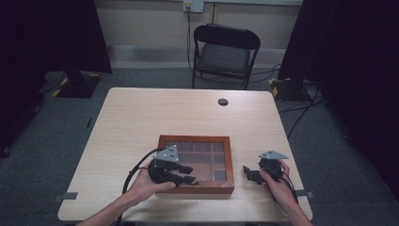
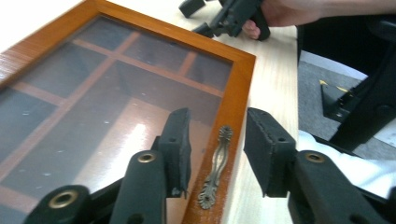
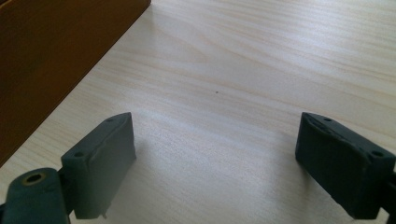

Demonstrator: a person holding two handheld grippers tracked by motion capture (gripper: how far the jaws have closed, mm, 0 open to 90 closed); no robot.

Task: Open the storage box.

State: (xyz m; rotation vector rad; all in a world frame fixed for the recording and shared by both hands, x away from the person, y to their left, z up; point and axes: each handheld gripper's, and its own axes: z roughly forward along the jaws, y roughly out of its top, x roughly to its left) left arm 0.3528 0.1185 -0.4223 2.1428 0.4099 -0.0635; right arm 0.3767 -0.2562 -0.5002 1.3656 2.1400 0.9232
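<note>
**Wooden display box at the near edge, left gripper straddling its handle**

Table (image 1: 141,113) of pale wood is taking up the middle of the high view, with a black chair (image 1: 225,52) standing beyond its far edge and a small dark round cap (image 1: 223,101) sitting near that far edge. Wooden box (image 1: 221,187) with a glass lid is lying flat toward the near side of the table, slightly right of centre; through the glass its wooden dividers are showing as several compartments. Left gripper (image 1: 192,175) is hovering over the box's near left part, pointing right along the near frame. In the left gripper view, left gripper (image 2: 219,149) is holding its jaws partly spread, one over the glass and one beyond the outer edge of the frame, with the small brass handle (image 2: 215,168) on the frame lying between them; the pads are standing clear of the handle and frame. Right gripper (image 1: 247,172) is resting just right of the box, apart from it, gripped by the person's right hand (image 1: 277,183). In the right gripper view, right gripper (image 3: 215,158) is keeping its jaws spread wide over bare tabletop, with the box's side wall (image 3: 56,56) at the left.
</note>
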